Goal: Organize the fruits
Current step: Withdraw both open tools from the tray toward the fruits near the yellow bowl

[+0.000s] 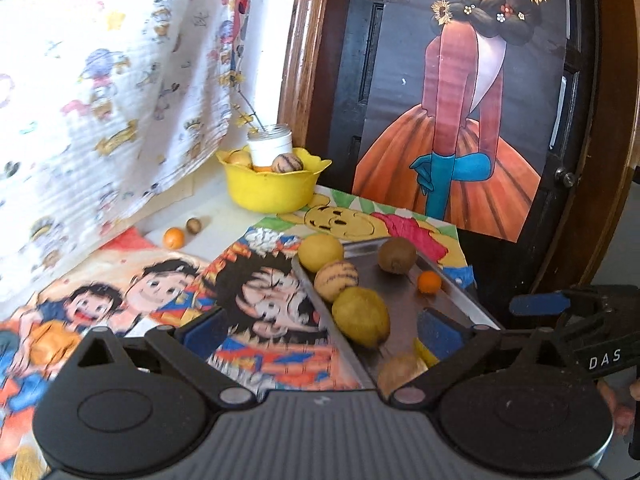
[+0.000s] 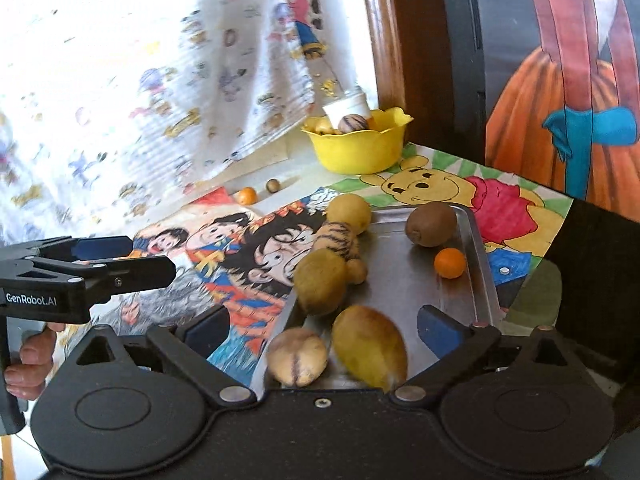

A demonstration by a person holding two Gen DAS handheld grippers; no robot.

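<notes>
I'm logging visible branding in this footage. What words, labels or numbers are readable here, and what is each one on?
"DAS" on the right gripper body, seen from the left wrist view; the text is cut off, more may follow.
"GenRobot.AI" on the left gripper body, seen from the right wrist view.
A yellow mark on the cartoon drawing may be a character; too blurred to read.
Nothing else is legible.

Taking the metal tray (image 2: 476, 240) as landmark: its far half lay mostly bare, only a kiwi (image 2: 431, 224) and a small orange (image 2: 450, 263) standing there. Its left rim was crowded by a line of yellow and striped fruits (image 2: 320, 282). Left of the tray, the drawings (image 2: 240, 248) lay flat and unobstructed. Beyond the tray, the yellow bowl (image 2: 360, 148) and hanging cloth (image 2: 160, 80) closed the back.
</notes>
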